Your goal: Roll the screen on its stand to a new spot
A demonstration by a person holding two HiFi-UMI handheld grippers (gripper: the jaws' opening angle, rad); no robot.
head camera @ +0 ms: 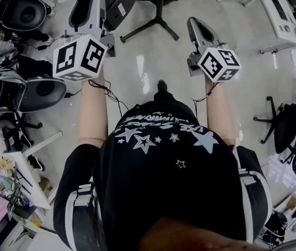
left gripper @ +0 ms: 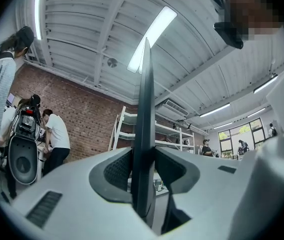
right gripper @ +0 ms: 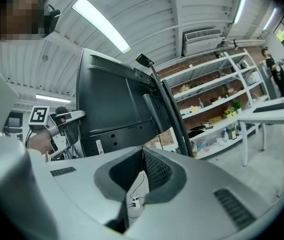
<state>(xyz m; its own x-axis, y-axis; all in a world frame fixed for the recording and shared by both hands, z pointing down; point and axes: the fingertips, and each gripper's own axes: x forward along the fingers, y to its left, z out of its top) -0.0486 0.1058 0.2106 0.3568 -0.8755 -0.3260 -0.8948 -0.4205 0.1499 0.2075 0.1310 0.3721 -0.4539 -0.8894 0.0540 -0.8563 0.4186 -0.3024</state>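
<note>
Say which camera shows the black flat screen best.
The right gripper view: the back of the black flat screen shows nearly whole. The left gripper view shows only its thin edge, clamped in the left tool. The head view catches a dark corner.

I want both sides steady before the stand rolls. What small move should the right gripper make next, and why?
Probably open the right gripper and bring it to the edge of the screen nearest it. Its jaws are together on nothing and stand apart from the screen, while the left gripper alone is clamped on the opposite edge. A one-sided push may swing it.
</note>
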